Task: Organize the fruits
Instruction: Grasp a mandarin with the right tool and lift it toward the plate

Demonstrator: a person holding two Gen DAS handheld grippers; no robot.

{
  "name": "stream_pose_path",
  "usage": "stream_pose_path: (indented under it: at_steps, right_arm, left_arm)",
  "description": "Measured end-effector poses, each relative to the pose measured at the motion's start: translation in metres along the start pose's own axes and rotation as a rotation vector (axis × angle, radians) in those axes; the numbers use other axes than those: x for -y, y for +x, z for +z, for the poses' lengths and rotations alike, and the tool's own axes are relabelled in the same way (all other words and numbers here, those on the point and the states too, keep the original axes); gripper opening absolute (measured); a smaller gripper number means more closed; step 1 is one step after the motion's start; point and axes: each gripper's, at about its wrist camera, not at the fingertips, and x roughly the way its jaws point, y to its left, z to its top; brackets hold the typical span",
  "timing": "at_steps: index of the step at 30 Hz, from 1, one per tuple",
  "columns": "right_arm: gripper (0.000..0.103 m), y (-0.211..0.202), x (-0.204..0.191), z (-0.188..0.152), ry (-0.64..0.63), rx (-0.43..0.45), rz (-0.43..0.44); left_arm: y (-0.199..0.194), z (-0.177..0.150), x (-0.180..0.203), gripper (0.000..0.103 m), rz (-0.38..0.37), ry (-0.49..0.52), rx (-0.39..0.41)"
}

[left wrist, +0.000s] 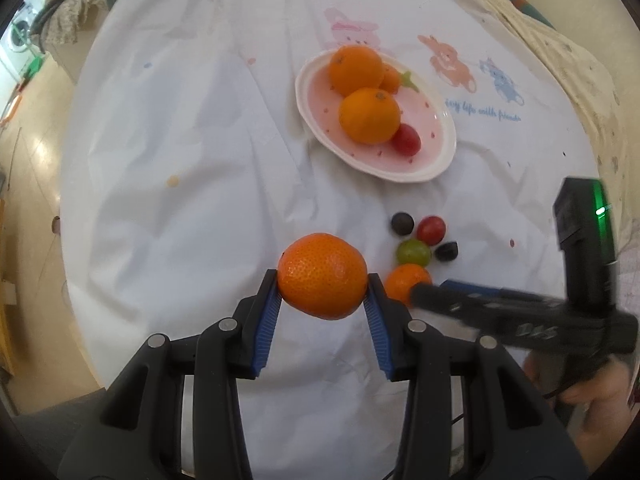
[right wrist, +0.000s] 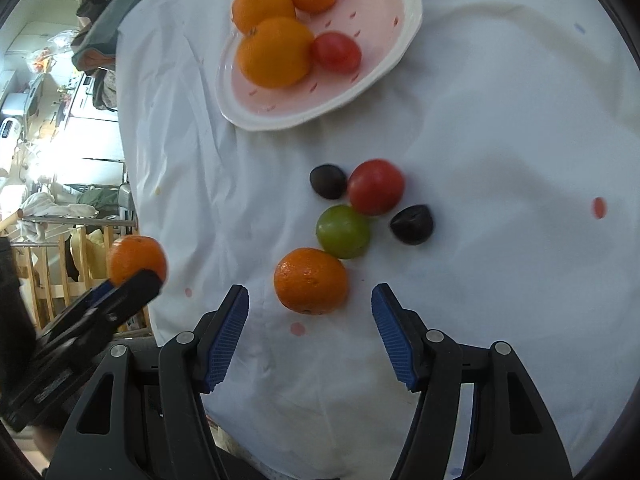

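Observation:
My left gripper (left wrist: 322,280) is shut on a mandarin (left wrist: 322,275) and holds it above the white cloth; it also shows in the right wrist view (right wrist: 136,260). My right gripper (right wrist: 310,298) is open, its jaws on either side of a second mandarin (right wrist: 311,281) that lies on the cloth. Beyond it lie a green fruit (right wrist: 343,231), a red tomato (right wrist: 375,187) and two dark fruits (right wrist: 328,181) (right wrist: 412,224). A pink strawberry-shaped plate (right wrist: 360,92) at the back holds three oranges (right wrist: 275,52) and a red tomato (right wrist: 336,52).
The white cloth (left wrist: 180,200) with cartoon prints covers a round table. Its edge drops to the floor on the left. A beige patterned fabric (left wrist: 560,52) lies at the far right. The right gripper's body (left wrist: 520,316) reaches in low at the right of the left wrist view.

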Motion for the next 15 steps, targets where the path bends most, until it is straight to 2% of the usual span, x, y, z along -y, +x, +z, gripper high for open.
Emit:
stream_pose_path:
  at_steps: [3,5,8,10,13,15]
  right_arm:
    - [0.055,0.010,-0.007,0.001,-0.022,0.005,-0.033]
    - [0.055,0.016,-0.011,0.002,-0.023,0.004,-0.056]
    - [0.045,0.023,-0.014,0.002,-0.031,0.003,-0.102]
    - [0.045,0.023,-0.016,0.001,-0.039,0.013,-0.114]
    - [0.044,0.018,-0.019,-0.003,-0.054,0.012,-0.122]
    - [0.044,0.005,-0.020,-0.005,-0.059,0.026,-0.073]
  left_arm:
    - [-0.010,-0.001,0.004,0.038,0.053,0.039,0.050]
    - [-0.012,0.000,0.000,0.038,0.047,0.032,0.053]
    - [-0.010,0.001,-0.007,0.038,0.023,0.002,0.037]
    - [-0.010,0.002,-0.010,0.038,0.013,-0.009,0.034]
    - [-0.012,0.003,-0.011,0.038,0.008,-0.010,0.039]
    - [-0.012,0.002,-0.012,0.038,0.005,-0.017,0.040]
